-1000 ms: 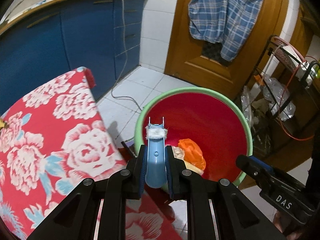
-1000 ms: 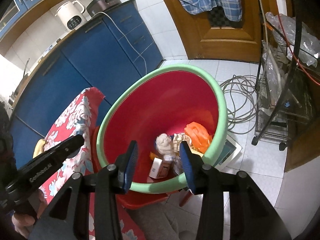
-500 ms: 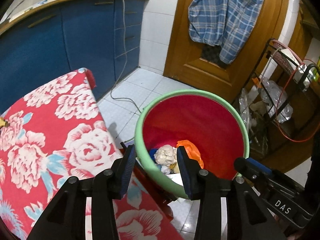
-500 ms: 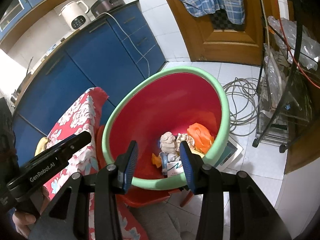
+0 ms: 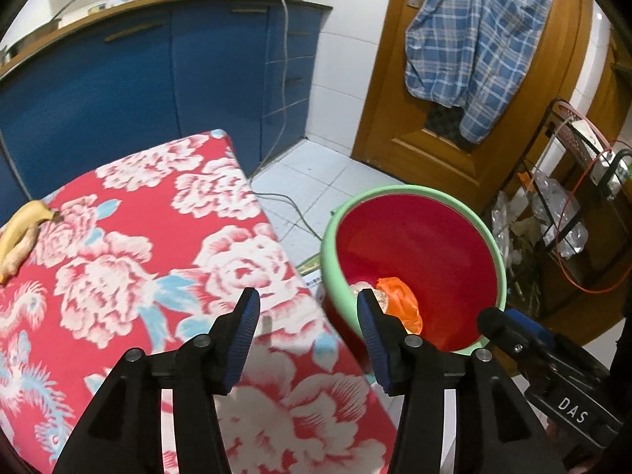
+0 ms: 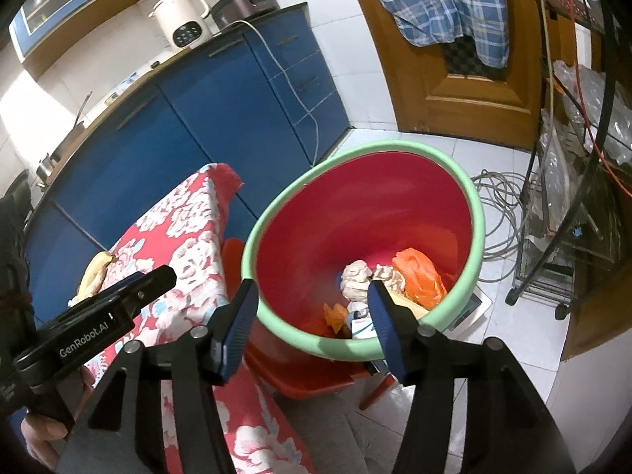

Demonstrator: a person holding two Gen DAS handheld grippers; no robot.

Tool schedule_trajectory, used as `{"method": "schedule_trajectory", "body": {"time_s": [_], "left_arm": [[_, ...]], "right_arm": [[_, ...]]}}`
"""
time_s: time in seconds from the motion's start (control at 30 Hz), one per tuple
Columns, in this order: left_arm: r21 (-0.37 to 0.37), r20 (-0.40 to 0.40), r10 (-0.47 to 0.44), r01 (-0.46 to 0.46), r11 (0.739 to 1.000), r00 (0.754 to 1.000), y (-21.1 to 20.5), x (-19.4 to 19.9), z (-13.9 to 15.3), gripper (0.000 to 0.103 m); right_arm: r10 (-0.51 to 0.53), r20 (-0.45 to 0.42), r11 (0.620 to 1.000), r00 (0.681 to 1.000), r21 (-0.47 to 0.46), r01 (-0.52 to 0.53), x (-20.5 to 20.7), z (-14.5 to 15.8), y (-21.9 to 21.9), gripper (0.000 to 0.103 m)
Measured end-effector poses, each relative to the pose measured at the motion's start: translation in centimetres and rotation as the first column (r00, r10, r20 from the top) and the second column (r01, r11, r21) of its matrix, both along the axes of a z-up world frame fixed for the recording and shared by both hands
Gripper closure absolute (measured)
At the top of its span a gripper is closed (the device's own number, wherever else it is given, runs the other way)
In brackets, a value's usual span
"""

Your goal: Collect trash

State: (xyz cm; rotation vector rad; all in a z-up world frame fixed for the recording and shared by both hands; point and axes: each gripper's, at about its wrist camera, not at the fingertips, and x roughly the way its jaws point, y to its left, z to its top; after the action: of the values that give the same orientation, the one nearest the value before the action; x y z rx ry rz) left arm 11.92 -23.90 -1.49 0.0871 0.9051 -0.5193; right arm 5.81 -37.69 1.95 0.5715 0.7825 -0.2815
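Note:
A red bin with a green rim [image 5: 489, 237] [image 6: 476, 213] stands on the floor beside a table under a red floral cloth [image 5: 118, 268] [image 6: 181, 233]. In the bin lie an orange bag [image 5: 399, 304] [image 6: 418, 276], crumpled tissues [image 6: 355, 280], a small carton [image 6: 361, 326] and other scraps. My left gripper [image 5: 308, 316] hangs over the table's edge next to the bin, its jaws opening with nothing between them. My right gripper [image 6: 312, 308] is above the bin's near rim, jaws also opening and empty. A banana peel [image 5: 21, 233] [image 6: 93, 276] lies on the cloth's far left.
Blue cabinets [image 5: 158, 79] with a kettle [image 6: 181, 23] and a cooker line the back wall. A wooden door [image 5: 454, 126] carries a plaid shirt [image 5: 474, 39]. A wire rack [image 6: 565, 197] with plastic bags stands right of the bin, coiled cable [image 6: 497, 217] on the floor tiles.
The left gripper let go of a blue razor-like item with tissue, which dropped into the bin. Both grippers opened wider and drew back and up, the left swinging over the table.

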Motion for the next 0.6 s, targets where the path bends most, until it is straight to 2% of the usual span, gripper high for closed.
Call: {"method": "schedule_trajectory", "body": {"time_s": [0.27, 0.53, 0.6], "left_arm": [[0.007, 0.003, 0.061, -0.061, 0.998, 0.998, 3.0, -0.5, 0.5, 0.047], [0.012, 0.03, 0.125, -0.125, 0.992, 0.992, 6.1, -1.5, 1.5, 0.034], [0.009, 0.033, 0.139, -0.139, 0.99, 0.99, 6.9, -1.9, 1.7, 0.034]], "right_arm": [[0.041, 0.011, 0.999, 0.999, -0.03, -0.041, 0.0, 1.1, 2.5, 0.034], [0.075, 0.028, 0.995, 0.997, -0.067, -0.073, -0.3, 2.6, 5.1, 0.024], [0.084, 0.033, 0.994, 0.996, -0.076, -0.081, -0.4, 2.9, 5.7, 0.024]]}}
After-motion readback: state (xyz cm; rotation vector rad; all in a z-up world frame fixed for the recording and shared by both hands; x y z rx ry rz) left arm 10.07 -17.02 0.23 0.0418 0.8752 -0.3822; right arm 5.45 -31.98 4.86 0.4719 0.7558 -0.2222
